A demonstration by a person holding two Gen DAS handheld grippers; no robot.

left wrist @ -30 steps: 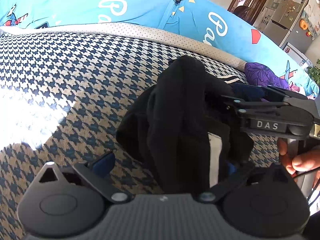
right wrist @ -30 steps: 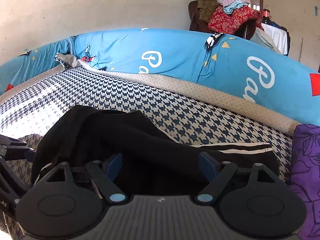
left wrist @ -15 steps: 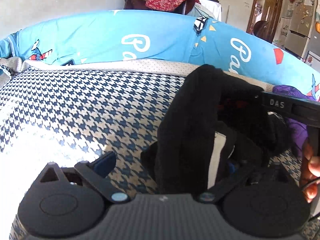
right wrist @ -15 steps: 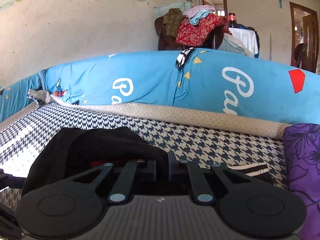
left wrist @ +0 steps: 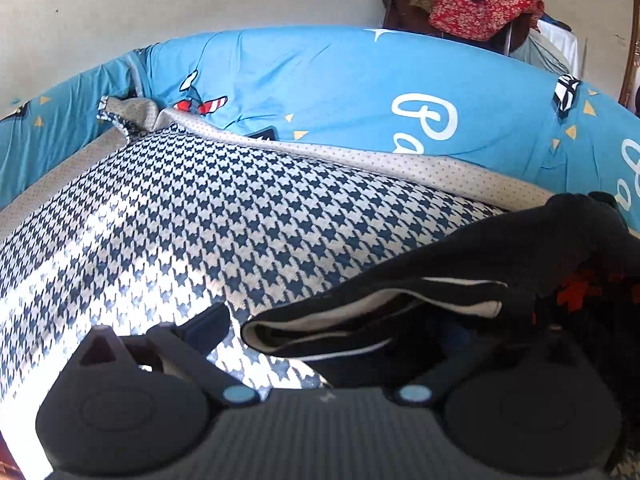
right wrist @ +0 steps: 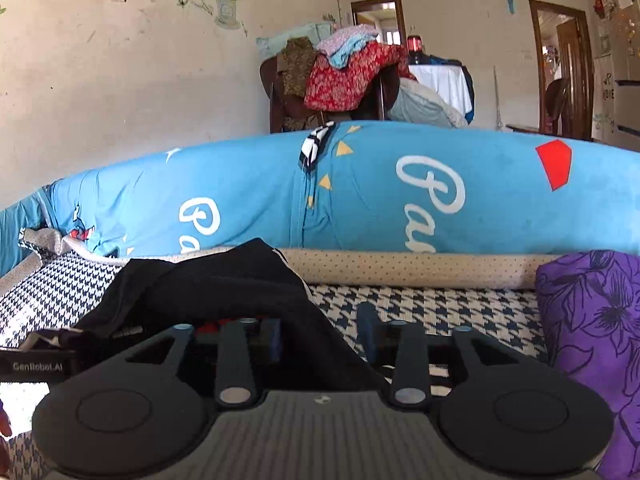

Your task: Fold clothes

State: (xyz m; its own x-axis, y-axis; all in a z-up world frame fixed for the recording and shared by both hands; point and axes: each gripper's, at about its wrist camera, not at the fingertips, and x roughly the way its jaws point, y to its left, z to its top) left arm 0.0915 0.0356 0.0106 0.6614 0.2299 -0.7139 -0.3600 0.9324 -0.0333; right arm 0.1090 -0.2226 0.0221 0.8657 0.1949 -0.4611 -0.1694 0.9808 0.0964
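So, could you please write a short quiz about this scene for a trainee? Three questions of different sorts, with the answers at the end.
1. True or false: the black garment lies on a bare wooden floor.
2. What shows at the right edge of the right wrist view?
A. a purple floral cloth
B. a green bucket
C. a stack of books
3. Fill in the word: the jaws of the right gripper stand ____.

Key
1. False. It lies on the houndstooth cover.
2. A.
3. Open, with black fabric between them.
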